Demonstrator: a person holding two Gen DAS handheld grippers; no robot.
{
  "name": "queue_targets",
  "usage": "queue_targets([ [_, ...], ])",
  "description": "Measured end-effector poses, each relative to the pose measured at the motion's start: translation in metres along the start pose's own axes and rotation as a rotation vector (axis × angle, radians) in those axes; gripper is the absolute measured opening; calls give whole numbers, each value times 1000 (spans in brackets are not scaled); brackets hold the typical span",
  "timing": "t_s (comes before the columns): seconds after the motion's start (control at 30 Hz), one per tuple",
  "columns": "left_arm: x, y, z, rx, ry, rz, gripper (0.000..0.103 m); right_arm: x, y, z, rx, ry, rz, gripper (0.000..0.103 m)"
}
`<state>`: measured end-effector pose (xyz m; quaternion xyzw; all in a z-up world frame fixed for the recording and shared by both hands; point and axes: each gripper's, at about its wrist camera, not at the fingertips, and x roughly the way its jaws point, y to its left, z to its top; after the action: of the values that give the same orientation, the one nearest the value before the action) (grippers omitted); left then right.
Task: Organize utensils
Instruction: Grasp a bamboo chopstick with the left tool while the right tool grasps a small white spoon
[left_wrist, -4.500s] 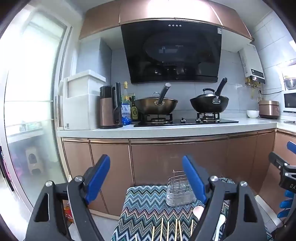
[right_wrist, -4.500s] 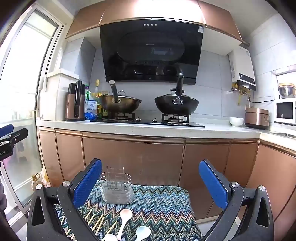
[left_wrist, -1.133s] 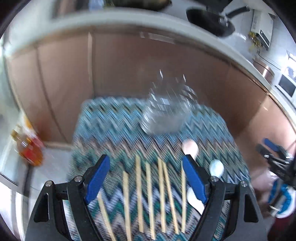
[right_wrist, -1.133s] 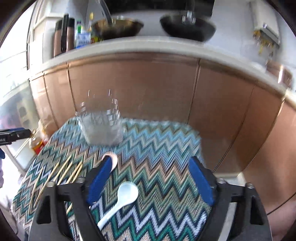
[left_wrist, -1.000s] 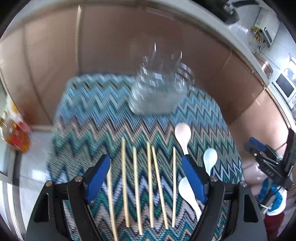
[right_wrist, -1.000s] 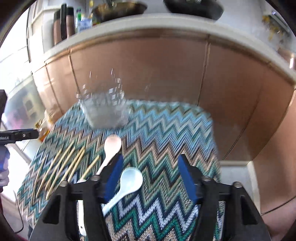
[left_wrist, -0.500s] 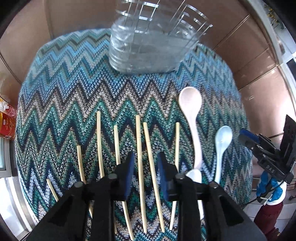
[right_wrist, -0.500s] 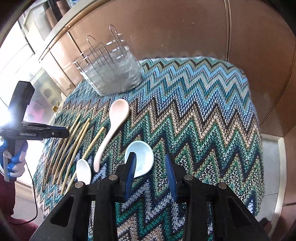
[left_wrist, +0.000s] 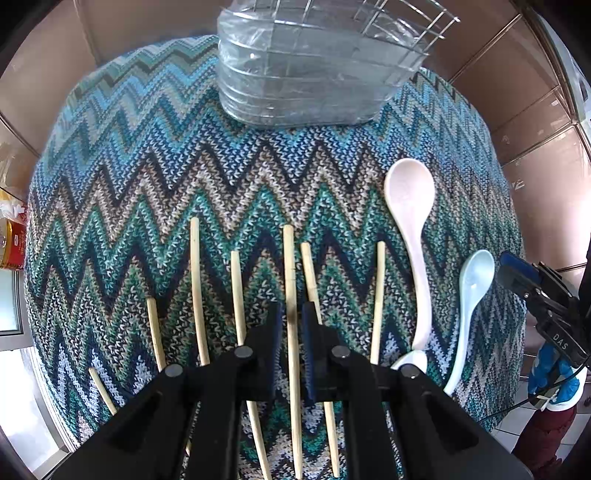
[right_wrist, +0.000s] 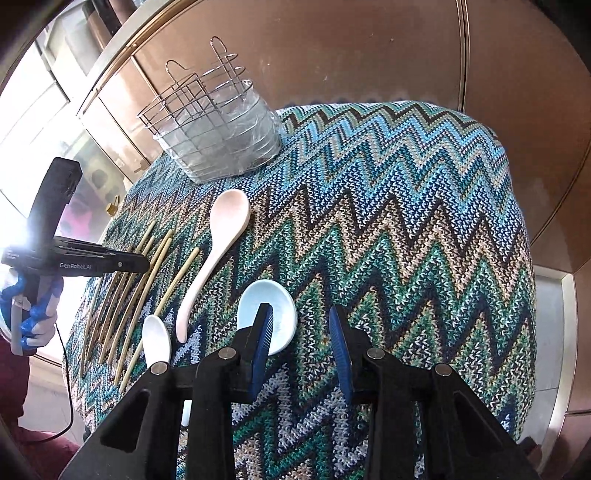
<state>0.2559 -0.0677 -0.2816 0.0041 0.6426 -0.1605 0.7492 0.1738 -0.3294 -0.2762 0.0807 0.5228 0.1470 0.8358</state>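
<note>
Left gripper (left_wrist: 292, 325): jaws nearly closed around one chopstick (left_wrist: 291, 280), pads at its sides; firm grip cannot be confirmed. It lies among the other chopsticks (left_wrist: 195, 288) on the zigzag knit cloth (left_wrist: 155, 177). Right gripper (right_wrist: 301, 345): jaws partly open, holding nothing, left pad over the pale blue spoon (right_wrist: 280, 306). Pink spoon (right_wrist: 218, 243) lies beside it. Wire utensil holder (right_wrist: 218, 125) stands at the cloth's far edge.

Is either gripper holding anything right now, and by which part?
The left gripper has closed around one chopstick near mid-length, though it isn't lifted. The right gripper is open, holding nothing, beside the blue spoon.
</note>
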Motion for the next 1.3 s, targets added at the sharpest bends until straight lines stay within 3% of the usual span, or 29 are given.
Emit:
queue_targets([
  [0.4, 20, -5, 5, 2, 44, 3, 9, 19, -11, 10, 15, 64, 89, 31],
  [0.7, 31, -11, 16, 13, 68, 14, 9, 42, -7, 17, 18, 145, 168, 20],
  [0.8, 33, -10, 21, 9, 70, 15, 8, 47, -8, 15, 35, 153, 195, 10],
  [1.13, 27, -12, 9, 2, 9, 26, 5, 21, -8, 8, 22, 79, 201, 7],
  [1.3, -2, -13, -7, 5, -75, 17, 5, -14, 3, 4, -8, 2, 134, 7],
])
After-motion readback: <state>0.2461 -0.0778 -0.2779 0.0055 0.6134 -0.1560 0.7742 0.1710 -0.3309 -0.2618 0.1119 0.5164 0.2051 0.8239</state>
